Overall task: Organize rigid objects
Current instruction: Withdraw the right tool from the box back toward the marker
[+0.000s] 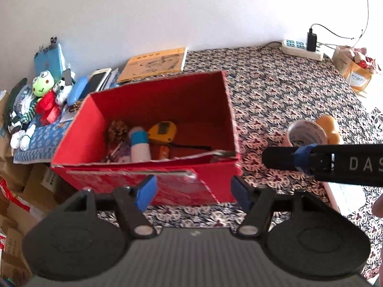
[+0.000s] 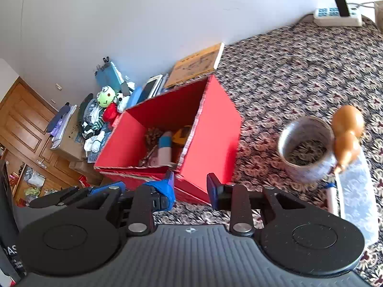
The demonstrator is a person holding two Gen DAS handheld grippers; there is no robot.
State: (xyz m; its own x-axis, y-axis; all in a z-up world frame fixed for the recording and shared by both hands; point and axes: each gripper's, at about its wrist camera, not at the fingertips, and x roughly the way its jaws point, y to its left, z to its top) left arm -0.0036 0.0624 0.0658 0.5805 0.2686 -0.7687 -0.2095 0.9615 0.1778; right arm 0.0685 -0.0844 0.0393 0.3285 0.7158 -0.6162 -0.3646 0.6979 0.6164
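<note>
The left gripper [image 1: 192, 192] stands wide, nothing between its blue pads, just short of the near wall of the red box [image 1: 134, 179]. The right gripper [image 2: 190, 189] stands at a narrower gap, also empty, near the box's near right corner. Its black body crosses the right side of the left wrist view, carrying the letters "DAS"; the remainder is cut off.

The desk [image 1: 275, 91] is covered with a dark floral cloth. To the right of the box and behind it the cloth lies open as far as the wall. To the left the desk edge drops to stacked cartons.

The box is open-topped, with a torn near rim. It contains a pine cone [image 1: 117, 130], a white bottle with a blue band [image 1: 140, 144], a yellow tape measure [image 1: 162, 130] and smaller items that cannot be identified.

Right of the box, a tape roll [image 2: 306, 149] lies flat, with a brown gourd [image 2: 347, 131] touching its right side.

Far left: a green frog plush [image 1: 43, 83] and a yellow booklet [image 1: 155, 63], print illegible. Far right: a power strip [image 1: 302, 47] by the wall.
</note>
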